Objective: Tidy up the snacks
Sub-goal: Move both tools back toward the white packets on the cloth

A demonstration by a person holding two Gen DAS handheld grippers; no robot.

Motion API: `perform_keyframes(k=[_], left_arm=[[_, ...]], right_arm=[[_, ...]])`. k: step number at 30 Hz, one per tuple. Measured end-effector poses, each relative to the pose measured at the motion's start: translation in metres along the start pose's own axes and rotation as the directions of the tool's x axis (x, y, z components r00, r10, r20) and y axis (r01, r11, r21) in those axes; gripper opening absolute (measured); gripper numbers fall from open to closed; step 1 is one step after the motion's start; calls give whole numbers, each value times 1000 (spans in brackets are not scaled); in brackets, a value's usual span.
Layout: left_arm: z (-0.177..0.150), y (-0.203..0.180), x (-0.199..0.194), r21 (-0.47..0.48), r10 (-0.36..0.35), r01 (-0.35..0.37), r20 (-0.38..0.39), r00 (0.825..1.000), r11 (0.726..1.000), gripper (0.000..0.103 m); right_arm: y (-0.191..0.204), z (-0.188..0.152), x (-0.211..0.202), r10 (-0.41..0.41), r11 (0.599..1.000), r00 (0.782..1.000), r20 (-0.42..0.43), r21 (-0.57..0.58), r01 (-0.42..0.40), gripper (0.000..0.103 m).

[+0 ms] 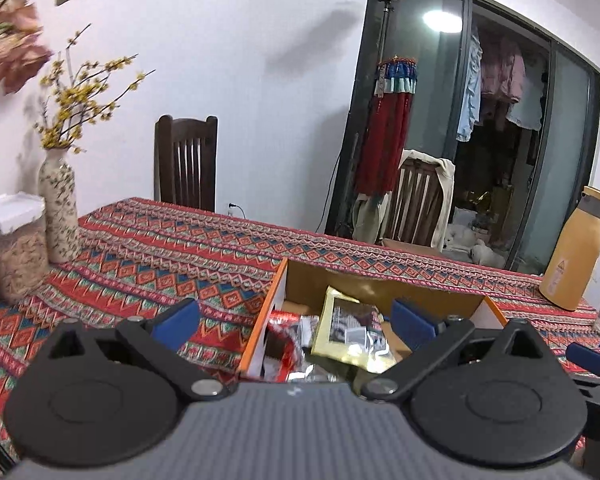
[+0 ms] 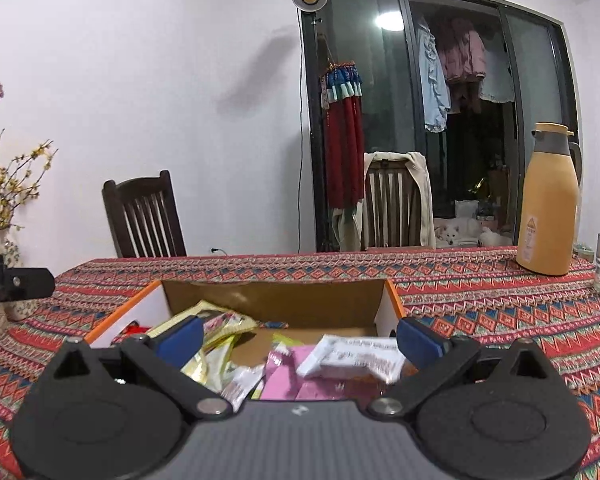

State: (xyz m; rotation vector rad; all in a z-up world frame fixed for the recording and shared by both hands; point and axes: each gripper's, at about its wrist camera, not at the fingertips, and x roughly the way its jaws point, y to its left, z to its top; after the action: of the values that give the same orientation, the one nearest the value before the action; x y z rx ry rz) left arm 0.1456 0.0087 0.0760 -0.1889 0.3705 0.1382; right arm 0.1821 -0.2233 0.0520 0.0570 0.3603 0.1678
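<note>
Cardboard box [image 2: 276, 300] of snacks [image 2: 356, 356] under right hand-held gripper [image 2: 300, 338].

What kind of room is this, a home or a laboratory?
Most likely a home dining area: a patterned tablecloth on the table, wooden chairs, and laundry hanging behind the glass door.

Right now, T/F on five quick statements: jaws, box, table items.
1. Both grippers, left and right, have their jaws open and hold nothing. True.
2. The cardboard box is closed. False: it is open-topped, with snack packets inside.
3. A yellow thermos jug stands upright on the tablecloth. True.
4. The flower vase lies tipped over. False: it stands upright beside a lidded clear container.
5. The jug stands inside the box. False: it stands apart, on the cloth.
</note>
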Motion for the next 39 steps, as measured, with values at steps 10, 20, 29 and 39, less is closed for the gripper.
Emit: perform_keyframes(k=[10, 20, 29, 39], left_arm=[[-32, 16, -41, 0, -23, 23, -29, 999, 1000, 103], [-71, 35, -63, 9, -23, 24, -89, 996, 1000, 103], [-94, 48, -76, 24, -32, 36, -141, 990, 999, 103], [-102, 59, -87, 11, -60, 62, -148, 987, 998, 103]], right_arm=[[13, -29, -50, 0, 1000, 1000, -27, -17, -1, 103], [19, -73, -78, 14, 1000, 994, -107, 12, -13, 103], [31, -100, -94, 30, 999, 985, -167, 27, -26, 103], [54, -116, -101, 45, 999, 975, -217, 27, -40, 103]])
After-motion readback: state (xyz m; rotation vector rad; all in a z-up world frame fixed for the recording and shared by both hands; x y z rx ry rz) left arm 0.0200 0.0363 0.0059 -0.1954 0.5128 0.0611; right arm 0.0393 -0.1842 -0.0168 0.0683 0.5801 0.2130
